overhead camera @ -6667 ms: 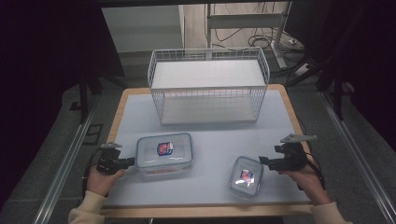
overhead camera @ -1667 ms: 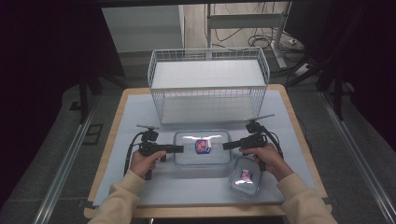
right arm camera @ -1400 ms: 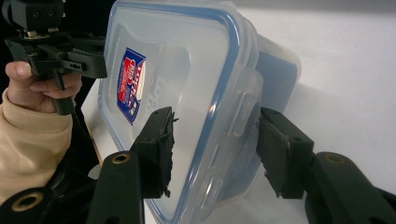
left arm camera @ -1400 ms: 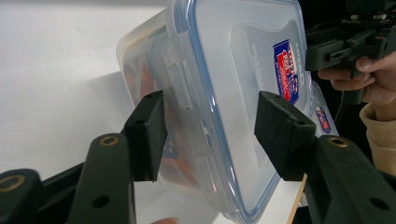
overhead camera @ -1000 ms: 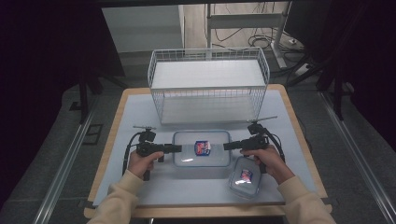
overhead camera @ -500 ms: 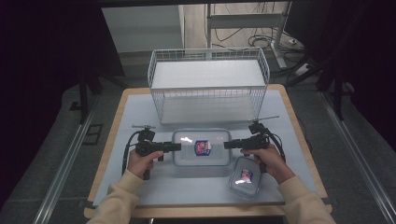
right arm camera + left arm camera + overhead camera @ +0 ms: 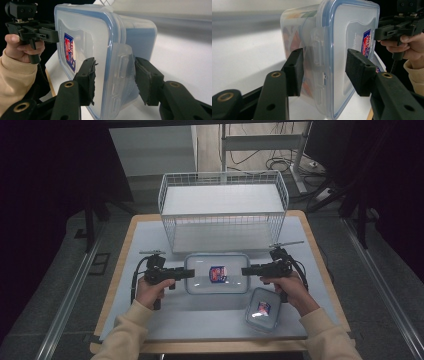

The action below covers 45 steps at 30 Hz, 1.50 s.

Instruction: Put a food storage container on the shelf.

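The left gripper (image 7: 189, 273) is clamped on the left end of the large container (image 7: 217, 273), one jaw above the lid and one below the base; in the left gripper view its pads (image 7: 295, 71) bracket the side latch of the container (image 7: 329, 53) and press against it. The right gripper (image 7: 246, 270) grips the opposite, right end in the same manner, and in the right gripper view its pads (image 7: 88, 79) sit either side of the latch on the container (image 7: 100, 57), one on the lid, the other on the base. The large container is clear plastic with a blue-rimmed lid and a red and blue label, held level between the two grippers above the middle of the table (image 7: 150, 320), just near of the wire basket (image 7: 223, 210). The basket stands at the far side of the table on a pale mat. A small container (image 7: 262, 309) of the same kind lies on the table near and to the right, just beside the right hand (image 7: 287, 287). The left hand (image 7: 150, 290) holds its gripper at the left, cream sleeves entering from the near edge.
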### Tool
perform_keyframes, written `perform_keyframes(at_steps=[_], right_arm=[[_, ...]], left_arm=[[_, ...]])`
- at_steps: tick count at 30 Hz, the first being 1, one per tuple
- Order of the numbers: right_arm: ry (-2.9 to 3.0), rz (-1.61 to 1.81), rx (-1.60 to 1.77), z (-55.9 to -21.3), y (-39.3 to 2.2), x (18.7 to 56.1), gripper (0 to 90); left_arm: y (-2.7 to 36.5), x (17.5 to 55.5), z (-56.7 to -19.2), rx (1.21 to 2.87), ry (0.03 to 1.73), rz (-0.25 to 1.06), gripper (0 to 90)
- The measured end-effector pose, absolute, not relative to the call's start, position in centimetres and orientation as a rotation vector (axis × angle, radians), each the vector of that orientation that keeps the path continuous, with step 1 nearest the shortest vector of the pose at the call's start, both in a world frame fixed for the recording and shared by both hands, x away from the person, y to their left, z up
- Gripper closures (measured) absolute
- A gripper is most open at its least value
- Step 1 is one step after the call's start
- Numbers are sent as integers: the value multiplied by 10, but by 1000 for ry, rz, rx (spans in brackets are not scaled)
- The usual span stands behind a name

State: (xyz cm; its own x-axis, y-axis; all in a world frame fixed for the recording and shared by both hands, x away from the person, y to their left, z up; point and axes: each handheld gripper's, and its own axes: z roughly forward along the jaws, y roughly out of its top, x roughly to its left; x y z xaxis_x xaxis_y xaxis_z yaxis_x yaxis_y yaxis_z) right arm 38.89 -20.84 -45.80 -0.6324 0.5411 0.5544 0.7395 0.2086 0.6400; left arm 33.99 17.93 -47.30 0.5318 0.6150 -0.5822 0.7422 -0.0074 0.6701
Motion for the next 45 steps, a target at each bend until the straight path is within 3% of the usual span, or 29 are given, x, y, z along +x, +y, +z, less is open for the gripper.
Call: perform_keyframes(at_steps=[26, 45], right_arm=[[-2354, -1601, -1152, -376, -217, 394, 518], [-2394, -1684, -1145, -313, -215, 422, 514]], left_arm=[[171, 351, -390, 1694, 1007, 16, 502], [173, 386, -332, 1681, 940, 81, 502]])
